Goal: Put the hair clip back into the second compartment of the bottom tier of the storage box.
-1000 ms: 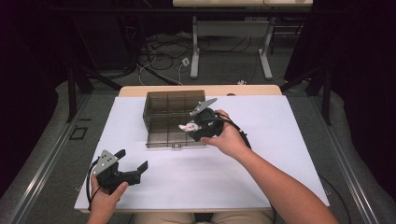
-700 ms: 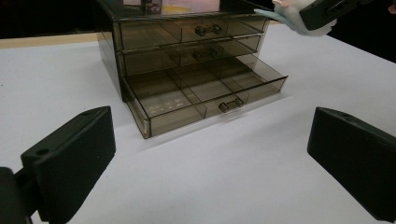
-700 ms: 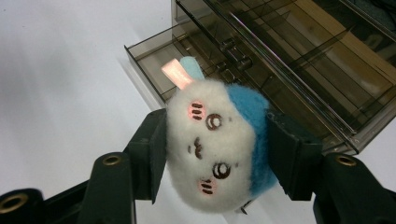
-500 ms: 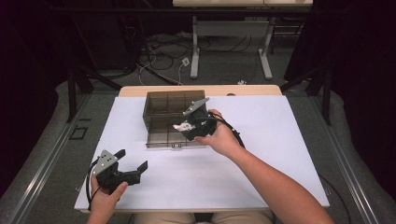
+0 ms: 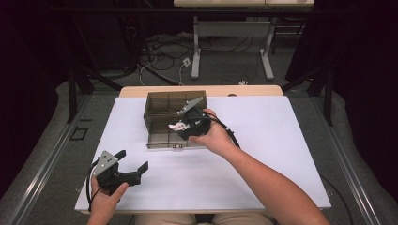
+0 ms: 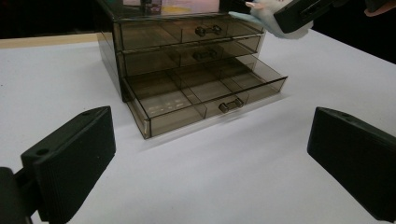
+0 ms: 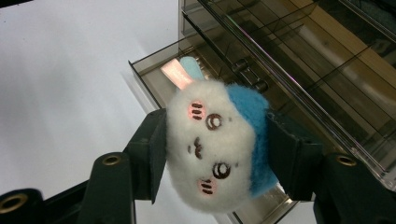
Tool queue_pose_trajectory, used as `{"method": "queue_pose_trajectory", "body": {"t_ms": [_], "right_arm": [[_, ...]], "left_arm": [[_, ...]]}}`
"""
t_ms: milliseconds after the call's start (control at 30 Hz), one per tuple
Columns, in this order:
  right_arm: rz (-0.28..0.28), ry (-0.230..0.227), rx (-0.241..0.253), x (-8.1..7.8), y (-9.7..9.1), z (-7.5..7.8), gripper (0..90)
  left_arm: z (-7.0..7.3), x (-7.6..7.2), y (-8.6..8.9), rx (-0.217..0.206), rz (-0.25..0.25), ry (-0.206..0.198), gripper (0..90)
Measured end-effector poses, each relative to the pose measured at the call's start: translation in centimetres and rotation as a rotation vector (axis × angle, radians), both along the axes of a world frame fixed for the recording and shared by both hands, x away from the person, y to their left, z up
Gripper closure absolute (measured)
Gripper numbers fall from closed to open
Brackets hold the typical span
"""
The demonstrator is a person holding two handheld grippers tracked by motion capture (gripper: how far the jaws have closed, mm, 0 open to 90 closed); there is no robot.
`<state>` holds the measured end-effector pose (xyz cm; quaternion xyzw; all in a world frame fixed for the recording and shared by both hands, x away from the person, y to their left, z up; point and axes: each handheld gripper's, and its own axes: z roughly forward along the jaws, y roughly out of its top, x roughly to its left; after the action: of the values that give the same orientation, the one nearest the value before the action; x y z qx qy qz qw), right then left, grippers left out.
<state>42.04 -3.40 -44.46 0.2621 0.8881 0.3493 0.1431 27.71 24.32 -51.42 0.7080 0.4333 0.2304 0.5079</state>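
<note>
- The right gripper [image 5: 180,125] is pinching a small plush toy [image 7: 217,149], white with a blue patch and a pink-lined ear; both black pads press into its sides, so it sits squeezed between the jaws.
- In the high view the toy [image 5: 177,126] hangs over the smoky plastic drawer box [image 5: 162,105], which stands toward the far middle of the white table [image 5: 281,154].
- The bottom drawer [image 6: 205,95] is pulled out toward the near side, and its compartments look empty from the left gripper view; the two upper drawers are shut.
- Judged from this, the step in hand is setting the toy into that open drawer.
- To do it well, bring the toy over one compartment rather than a divider, lower it until it is below the drawer rim, then spread the jaws.
- Keep the gripper clear of the box's overhanging upper drawers; a knock could shove the light box backwards.
- Soft plush springs back when released, so let go slowly and lift straight up, so the pads do not drag it out.
- The left gripper [image 5: 133,163] rests near the left front edge of the table, jaws spread wide and holding nothing, well apart from the box; it could steady the box if it slides.
</note>
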Motion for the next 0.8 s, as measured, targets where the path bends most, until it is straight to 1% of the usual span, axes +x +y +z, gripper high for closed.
{"method": "queue_pose_trajectory", "body": {"t_ms": [67, 133, 267, 300, 333, 400, 567, 633, 800], "right_arm": [[0.004, 0.007, -0.007, 0.1, 0.4, -0.1, 43.0], [0.008, 0.005, -0.011, 0.2, 0.6, -0.2, 43.0], [0.01, 0.004, -0.013, 0.3, 0.9, -0.4, 43.0], [0.014, 0.001, -0.015, 0.4, 1.0, -0.4, 43.0], [0.009, 0.01, -0.014, 0.3, 1.1, -0.5, 43.0], [0.005, 0.009, -0.013, 0.4, 1.2, -0.6, 43.0], [0.01, 0.002, -0.013, 0.6, 1.3, -0.9, 42.8], [0.011, -0.008, -0.01, 0.7, 1.4, -1.0, 42.8], [0.018, -0.011, -0.013, 0.9, 1.6, -1.3, 42.7]], "left_arm": [[0.0, 0.0, 0.0, -0.008, 0.001, 0.003, 1.6], [0.0, 0.0, 0.0, 0.001, 0.0, -0.001, 1.6], [0.0, 0.0, 0.0, 0.0, -0.002, -0.001, 1.6], [0.0, 0.0, 0.0, -0.006, -0.001, 0.002, 1.6], [0.0, 0.0, 0.0, -0.008, 0.001, 0.003, 1.6], [0.0, 0.0, 0.0, 0.002, 0.0, -0.002, 1.6], [0.1, 0.0, 0.0, -0.001, -0.001, -0.003, 1.6], [0.1, 0.0, 0.0, -0.003, -0.001, -0.003, 1.6], [0.1, 0.0, 0.0, -0.004, -0.002, -0.002, 1.6]]}}
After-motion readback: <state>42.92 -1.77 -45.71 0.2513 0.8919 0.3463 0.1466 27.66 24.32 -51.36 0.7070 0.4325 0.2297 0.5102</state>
